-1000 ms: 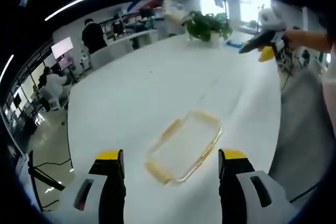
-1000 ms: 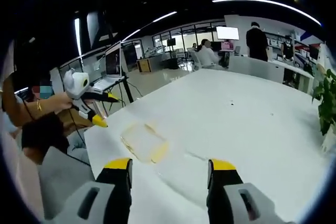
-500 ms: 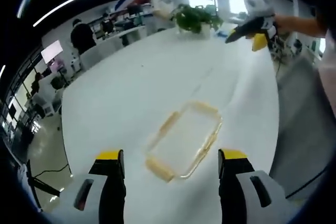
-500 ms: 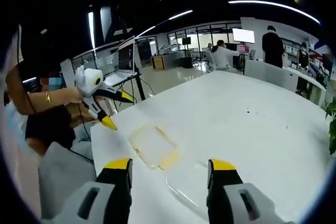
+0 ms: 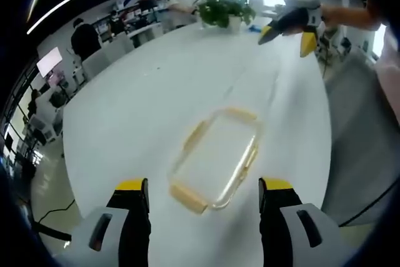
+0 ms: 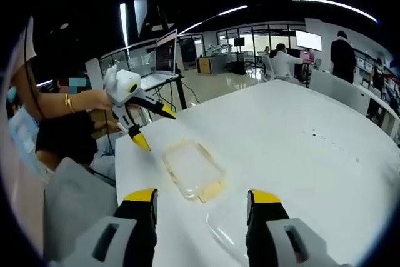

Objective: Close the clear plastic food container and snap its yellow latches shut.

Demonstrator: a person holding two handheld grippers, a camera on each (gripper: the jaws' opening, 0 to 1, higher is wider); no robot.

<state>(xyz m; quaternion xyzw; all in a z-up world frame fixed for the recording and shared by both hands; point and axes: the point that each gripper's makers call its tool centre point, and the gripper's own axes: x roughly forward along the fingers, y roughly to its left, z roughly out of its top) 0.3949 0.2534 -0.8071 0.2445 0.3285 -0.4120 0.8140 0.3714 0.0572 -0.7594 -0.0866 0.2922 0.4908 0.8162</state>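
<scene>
1. The container (image 5: 215,157) lies flat on the white table (image 5: 144,104), between your two grippers.
2. Your left gripper (image 5: 203,195) and right gripper (image 6: 203,204) are both wide open, holding nothing.
3. It may slide if you push one side only.

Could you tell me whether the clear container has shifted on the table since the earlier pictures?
Cannot tell: the container keeps its spot near the table edge; both cameras moved.

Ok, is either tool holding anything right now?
No. The left tool and right tool are both open and empty; the clear container lies untouched on the white table.
</scene>
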